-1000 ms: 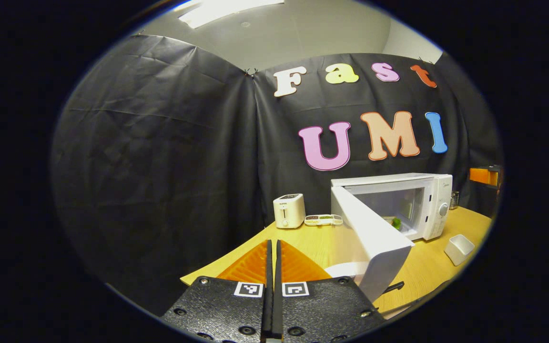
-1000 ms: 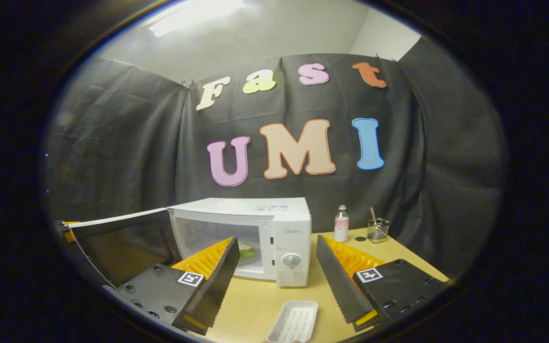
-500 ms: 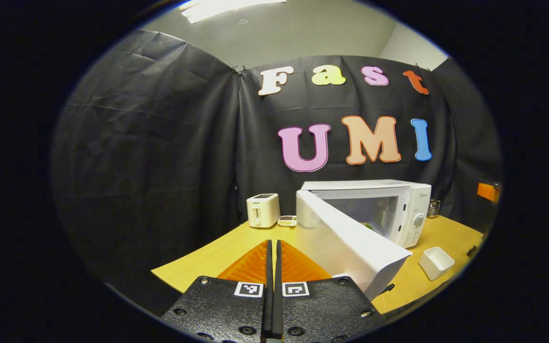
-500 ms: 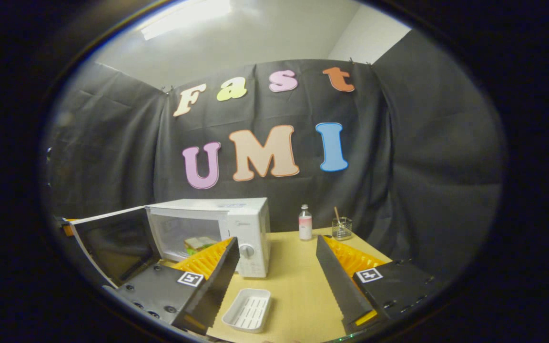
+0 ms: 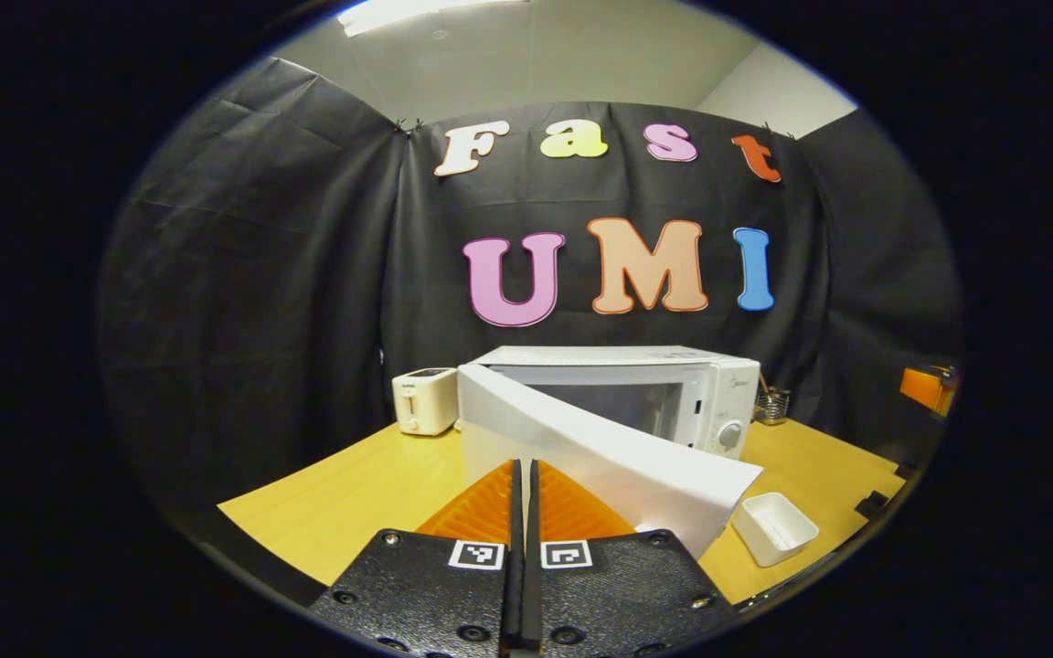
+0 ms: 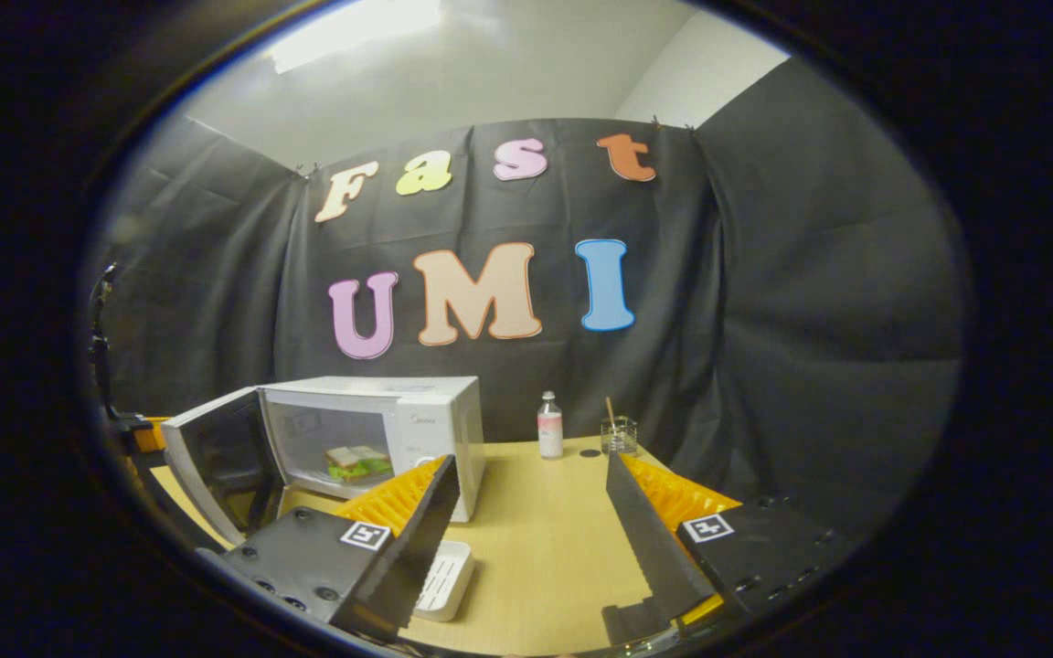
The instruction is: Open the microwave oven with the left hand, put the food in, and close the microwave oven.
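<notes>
presently at the near edge of the wooden table [image 5: 344, 493], left gripper [image 5: 523, 484] clenched on nothing, fingers pressed flat together, tips just short of the outer face of the microwave door [image 5: 600, 457]. door part-way shut, swung across the front of the microwave oven [image 5: 673, 393], free edge reaching toward the white tray [image 5: 773, 527]. bare tabletop to the left of the door, between it and the table's left corner. toaster [image 5: 424, 400] at the back beside the oven, against the black cloth wall.

right gripper [image 6: 526, 512] released, fingers spread wide, holding nothing, over open tabletop right of the oven. sandwich [image 6: 357, 461] lying inside the oven cavity, seen through the gap past the door. small bottle [image 6: 549, 426] and glass holder [image 6: 619, 435] at the far edge by the cloth, well apart from the gripper. tray partly hidden behind the left-side finger.

brand mark on the oven front and label on the toaster too small to read. square coded markers on both grippers' finger mounts.

compared with half a second ago: door swung further toward closing, left gripper view turned more square to the oven; right gripper view shifted rightward, oven now farther left in it.
</notes>
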